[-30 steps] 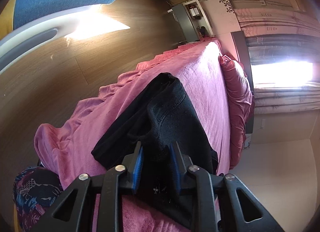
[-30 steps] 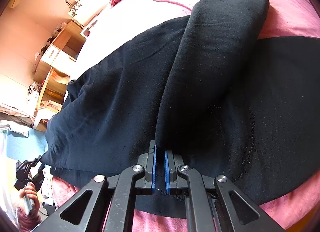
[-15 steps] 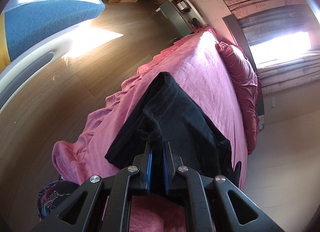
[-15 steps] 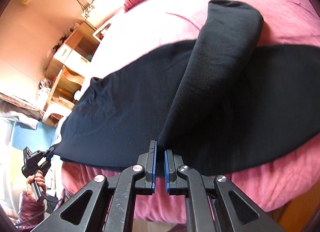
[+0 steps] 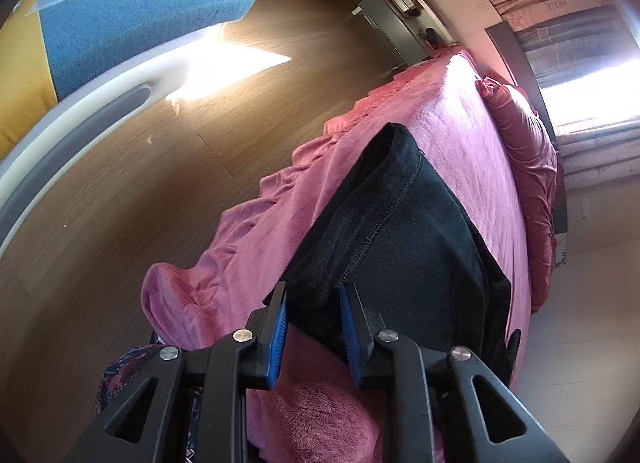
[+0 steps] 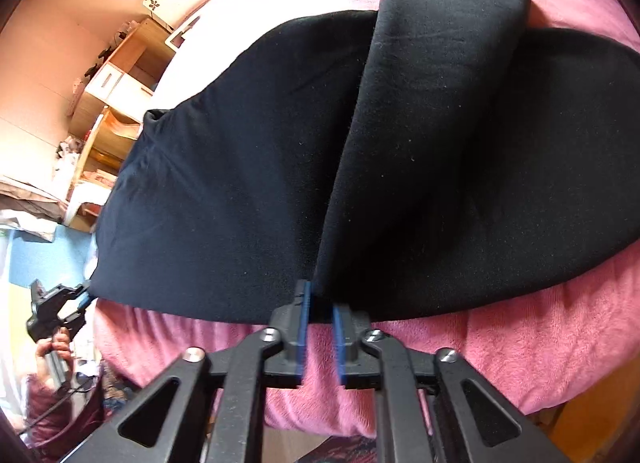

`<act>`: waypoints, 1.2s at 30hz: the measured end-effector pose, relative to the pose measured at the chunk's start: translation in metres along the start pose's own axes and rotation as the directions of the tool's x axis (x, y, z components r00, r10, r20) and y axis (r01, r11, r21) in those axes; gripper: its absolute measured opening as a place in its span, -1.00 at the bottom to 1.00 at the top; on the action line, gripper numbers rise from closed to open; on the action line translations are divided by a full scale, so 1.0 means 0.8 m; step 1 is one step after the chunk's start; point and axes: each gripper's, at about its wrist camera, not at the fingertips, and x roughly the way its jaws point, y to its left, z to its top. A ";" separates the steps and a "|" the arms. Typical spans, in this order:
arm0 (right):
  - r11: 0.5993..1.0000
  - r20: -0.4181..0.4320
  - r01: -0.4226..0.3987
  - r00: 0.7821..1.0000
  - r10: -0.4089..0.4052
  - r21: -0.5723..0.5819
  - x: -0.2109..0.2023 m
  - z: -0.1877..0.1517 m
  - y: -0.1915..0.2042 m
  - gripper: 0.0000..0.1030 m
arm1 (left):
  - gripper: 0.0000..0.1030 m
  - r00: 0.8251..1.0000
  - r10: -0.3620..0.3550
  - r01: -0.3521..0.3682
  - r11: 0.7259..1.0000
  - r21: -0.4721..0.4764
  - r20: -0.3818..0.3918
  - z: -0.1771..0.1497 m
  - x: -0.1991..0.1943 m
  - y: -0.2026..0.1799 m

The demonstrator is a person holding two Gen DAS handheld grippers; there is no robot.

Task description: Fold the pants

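Observation:
Black pants lie on a pink blanket on the bed, along its near edge. In the right wrist view the pants spread wide, with one leg folded back across them. My left gripper is at the pants' end; its jaws are opening, and the cloth's edge sits loosely between the blue pads. My right gripper is at the near hem, where the folded leg's corner reaches its tips. Its jaws are opening too, with pink blanket showing between the pads. The left gripper also appears far left, held by a hand.
Wooden floor runs beside the bed. A blue and yellow padded piece stands across it. A dark red pillow lies at the bed's head, next to a grey bedside cabinet. Wooden shelves stand by the wall.
Both grippers were shut on the black cloth half a second ago; now their jaws stand apart. The right gripper has drawn back to the bed's edge, and the pants lie flatter.

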 end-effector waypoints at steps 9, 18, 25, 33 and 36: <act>0.990 0.203 0.137 0.970 -0.132 -0.011 -0.098 0.074 -0.016 -0.24 | -0.49 0.973 0.050 -0.093 0.978 0.185 0.226 -0.008 -0.060 -0.059; 0.959 0.222 0.270 0.933 -0.284 0.090 -0.041 0.241 -0.013 -0.24 | -0.49 0.999 -0.039 0.020 0.875 0.483 0.029 -0.082 0.000 -0.167; 0.895 0.114 0.424 0.891 -0.440 0.140 0.034 0.320 -0.027 -0.22 | -0.49 0.996 -0.042 0.075 0.824 0.561 -0.073 -0.126 0.030 -0.200; 0.867 0.073 0.494 0.864 -0.498 0.070 0.054 0.318 -0.043 -0.88 | -0.49 0.993 -0.021 0.083 0.812 0.578 -0.112 -0.137 0.040 -0.207; 0.895 0.156 0.437 0.881 -0.446 0.089 0.009 0.305 -0.046 -0.88 | -0.49 0.992 -0.020 0.087 0.814 0.574 -0.122 -0.139 0.044 -0.209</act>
